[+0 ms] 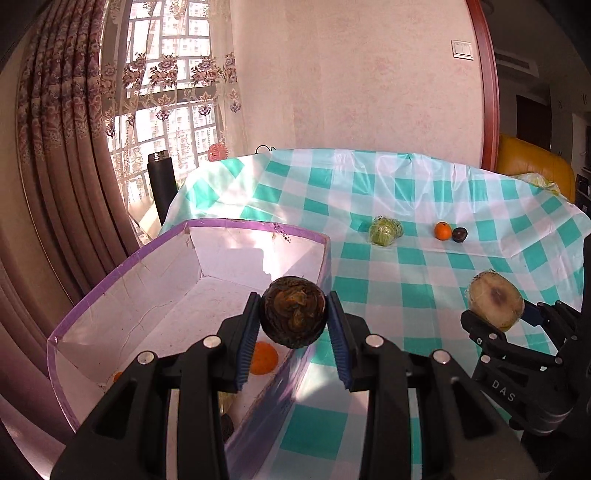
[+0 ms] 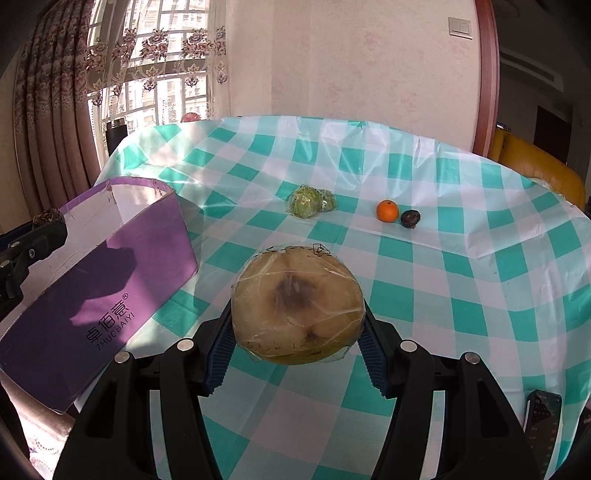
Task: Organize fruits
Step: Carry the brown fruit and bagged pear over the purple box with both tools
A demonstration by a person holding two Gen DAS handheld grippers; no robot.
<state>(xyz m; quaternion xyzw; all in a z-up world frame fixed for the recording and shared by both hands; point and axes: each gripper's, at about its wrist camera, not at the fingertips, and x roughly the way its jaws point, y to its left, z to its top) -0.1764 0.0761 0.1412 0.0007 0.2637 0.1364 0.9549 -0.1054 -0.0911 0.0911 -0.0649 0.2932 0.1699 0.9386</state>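
The purple box (image 2: 110, 280) stands at the left on the checked tablecloth (image 2: 424, 258). Right gripper (image 2: 297, 332) clamps a wrapped fruit half (image 2: 297, 302) – above the cloth. Left gripper (image 1: 293, 317) grips a dark round fruit (image 1: 293, 317) – over the box's right wall.

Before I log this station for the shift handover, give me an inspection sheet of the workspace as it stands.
Surface: table under a teal-and-white checked plastic cloth, creased.
Job's things: purple cardboard box open at the left, an orange inside; on the cloth a wrapped green fruit, a small orange and a dark fruit beside it.
Clutter: dark device with a screen at the near right edge.
Grippers: left gripper shut on a dark brown round fruit over the box; right gripper shut on a film-wrapped cut fruit above the cloth.
Cables: nothing seen.
Surroundings: curtained window, black flask, wall switch, yellow seat.
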